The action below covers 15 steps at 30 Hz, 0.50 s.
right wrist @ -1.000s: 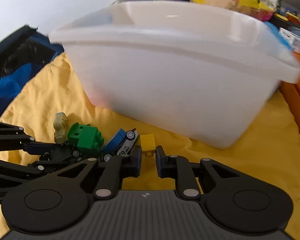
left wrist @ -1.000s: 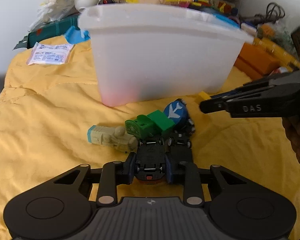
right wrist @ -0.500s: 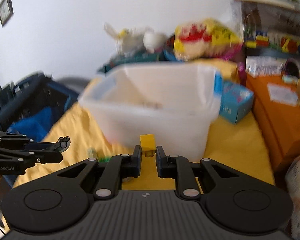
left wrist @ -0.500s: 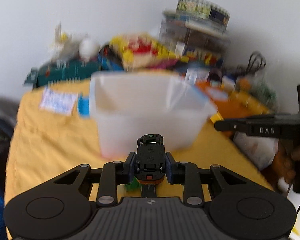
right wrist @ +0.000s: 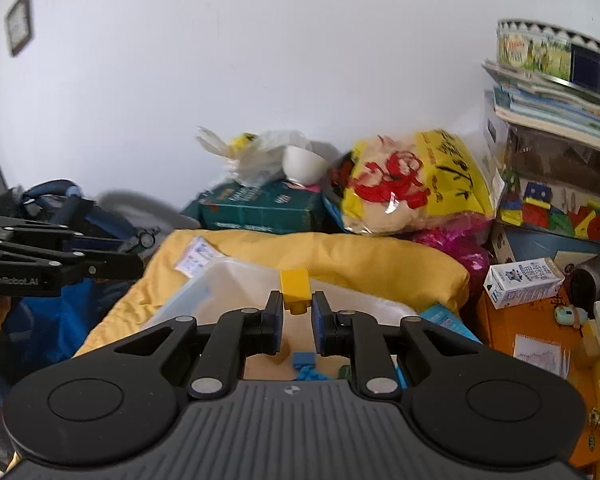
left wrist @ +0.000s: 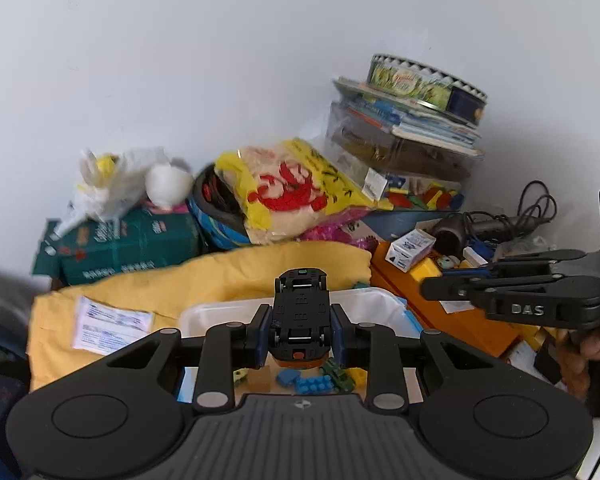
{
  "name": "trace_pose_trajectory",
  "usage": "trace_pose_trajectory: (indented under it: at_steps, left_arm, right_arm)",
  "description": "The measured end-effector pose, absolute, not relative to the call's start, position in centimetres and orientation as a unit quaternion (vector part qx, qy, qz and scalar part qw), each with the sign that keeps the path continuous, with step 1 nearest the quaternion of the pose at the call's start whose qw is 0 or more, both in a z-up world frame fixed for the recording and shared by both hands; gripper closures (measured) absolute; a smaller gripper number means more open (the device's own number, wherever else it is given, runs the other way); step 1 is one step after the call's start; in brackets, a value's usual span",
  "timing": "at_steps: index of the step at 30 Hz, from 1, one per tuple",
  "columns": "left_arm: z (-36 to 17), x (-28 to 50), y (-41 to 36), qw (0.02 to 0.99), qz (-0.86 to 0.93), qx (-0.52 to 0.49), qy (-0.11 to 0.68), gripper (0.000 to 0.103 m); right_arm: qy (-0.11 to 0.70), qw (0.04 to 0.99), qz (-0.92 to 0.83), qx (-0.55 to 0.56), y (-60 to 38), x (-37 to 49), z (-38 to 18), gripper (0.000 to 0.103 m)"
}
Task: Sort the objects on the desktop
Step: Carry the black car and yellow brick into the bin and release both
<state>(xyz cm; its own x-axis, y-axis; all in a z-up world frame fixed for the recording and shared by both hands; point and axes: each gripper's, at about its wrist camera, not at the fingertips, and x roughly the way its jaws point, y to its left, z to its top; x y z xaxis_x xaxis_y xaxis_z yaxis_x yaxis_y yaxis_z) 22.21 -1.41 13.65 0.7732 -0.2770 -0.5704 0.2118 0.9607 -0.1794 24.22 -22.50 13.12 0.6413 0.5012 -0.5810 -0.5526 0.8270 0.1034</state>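
Toy car point(left wrist: 300, 316), black underside up, orange body below, is clamped in my left tongs point(left wrist: 300, 330), which are closed on its sides; it hangs above the white plastic bin point(left wrist: 204, 316). Going left to right in the left wrist view: a white printed packet point(left wrist: 110, 325) lies on the yellow cloth point(left wrist: 148, 292) left of the bin, and a dark green box point(left wrist: 120, 246) with a white plastic bag point(left wrist: 112, 186) on it sits behind the cloth. Down in the bin, below the car, I see a tan block point(left wrist: 259, 381), blue bricks point(left wrist: 312, 384), a small green toy point(left wrist: 338, 374) and a yellow piece point(left wrist: 358, 376). Further back is a yellow-and-red snack bag point(left wrist: 292, 188), then a stack of books point(left wrist: 412, 128) with a round tin point(left wrist: 426, 82) on top. An orange box point(left wrist: 460, 320) sits right of the bin. At far right my right tongs point(left wrist: 428, 290) reach in, held level.

In the right wrist view, my left tongs point(right wrist: 142, 254) show at the left edge. At centre my right tongs point(right wrist: 296, 312) are nearly closed, pinching the peg of a yellow brick point(right wrist: 295, 286) that stands up between the tips, over the bin point(right wrist: 228, 280). A small milk carton point(right wrist: 522, 282) lies on the orange box point(right wrist: 512, 332) at the right.
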Motion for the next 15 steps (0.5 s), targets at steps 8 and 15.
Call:
trace_pose_trajectory:
  at_steps: [8, 15]
  left_arm:
    - [9.8, 26.5, -2.0, 0.922, -0.082, -0.008, 0.378, 0.07]
    - [8.5, 26.6, -2.3, 0.914, -0.076, -0.016, 0.399, 0.06]
  right_arm:
    - [0.369, 0.888, 0.272, -0.031, -20.2, 27.4, 10.4, 0.086]
    - [0.412, 0.873, 0.255, -0.054, -19.5, 28.1, 8.2, 0.083]
